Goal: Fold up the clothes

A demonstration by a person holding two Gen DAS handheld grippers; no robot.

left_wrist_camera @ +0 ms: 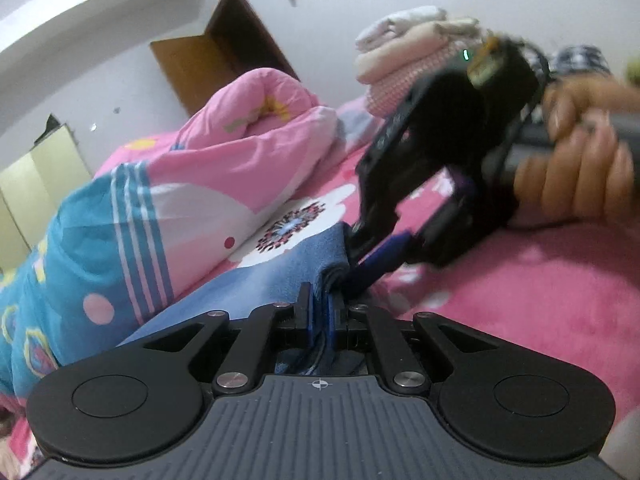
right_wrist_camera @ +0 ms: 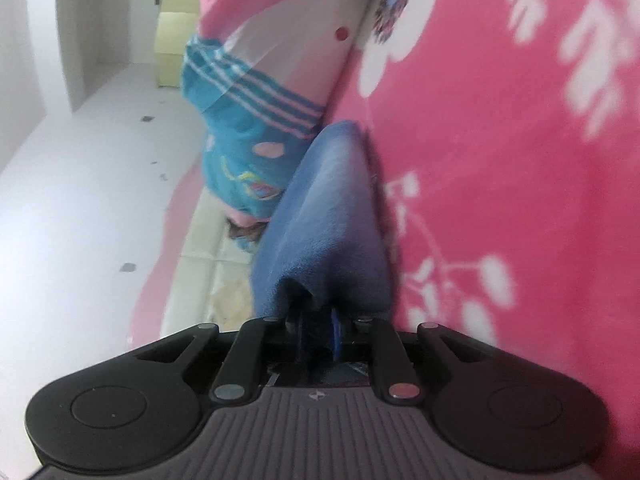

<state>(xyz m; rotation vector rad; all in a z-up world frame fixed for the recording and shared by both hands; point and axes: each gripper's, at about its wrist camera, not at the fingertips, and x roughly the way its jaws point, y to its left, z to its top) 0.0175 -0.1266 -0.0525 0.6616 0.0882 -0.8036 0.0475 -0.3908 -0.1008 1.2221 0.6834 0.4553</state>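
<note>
left tool (left_wrist_camera: 319, 312): jaws nearly closed, pinching a bunched edge of the blue cloth (left_wrist_camera: 256, 280). right tool (right_wrist_camera: 318, 330): also clamped on this cloth, which drapes over the pink flowered bed cover (left_wrist_camera: 520, 280), beside the pink-and-teal quilt (left_wrist_camera: 160, 208). no legible writing.

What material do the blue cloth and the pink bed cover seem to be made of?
The blue cloth looks like soft fleece or brushed cotton: matte, slightly fuzzy, folding in thick rounded creases where the right gripper pinches it. The pink bed cover looks like plush fleece: a fuzzy nap with white flowers, though blur leaves this uncertain.
</note>
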